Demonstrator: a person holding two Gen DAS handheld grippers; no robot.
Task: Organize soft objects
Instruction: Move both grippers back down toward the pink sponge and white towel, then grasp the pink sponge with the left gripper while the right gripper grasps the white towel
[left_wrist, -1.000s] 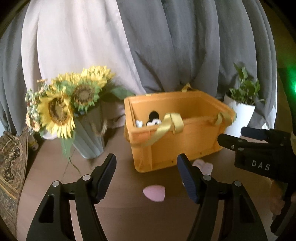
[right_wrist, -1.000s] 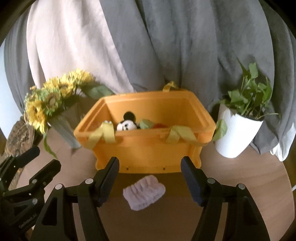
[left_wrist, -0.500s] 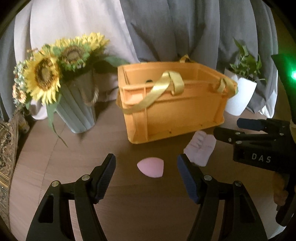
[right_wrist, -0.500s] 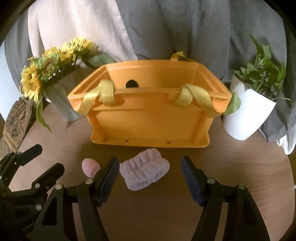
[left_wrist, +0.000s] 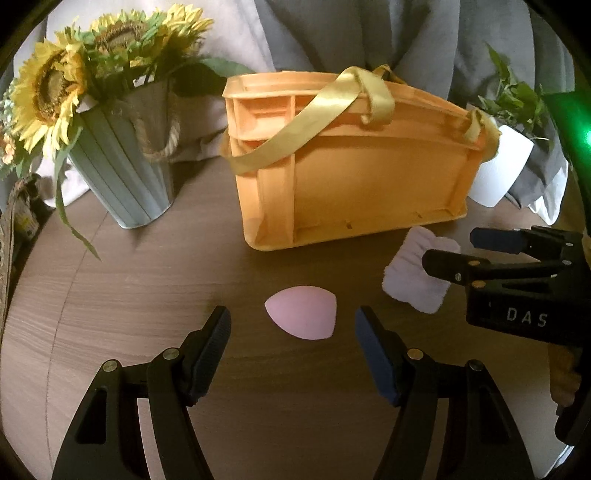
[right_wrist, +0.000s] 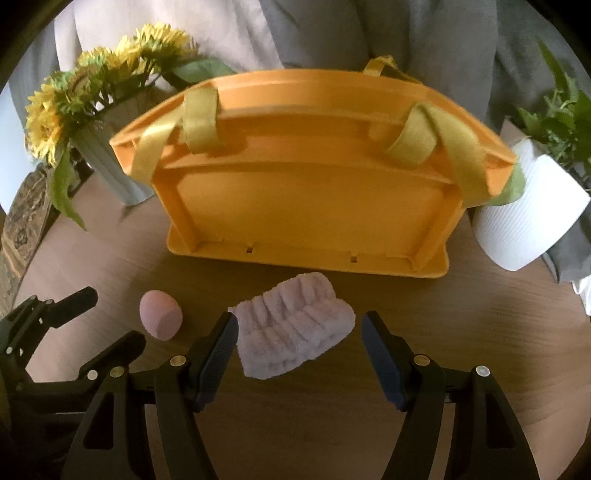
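Pink sponge lies on the table between the left gripper's parted jaws, untouched. Lilac headband lies to its right, near the orange basket, between the right gripper's parted jaws.

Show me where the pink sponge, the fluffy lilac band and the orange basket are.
pink sponge (left_wrist: 301, 312), left wrist view, its top face.
fluffy lilac band (right_wrist: 293, 328), right wrist view, its middle.
orange basket (right_wrist: 306, 218), right wrist view, its front wall.

On the desk, the sponge lies left of the headband, both before the crate; sunflower bucket left, potted plant right.
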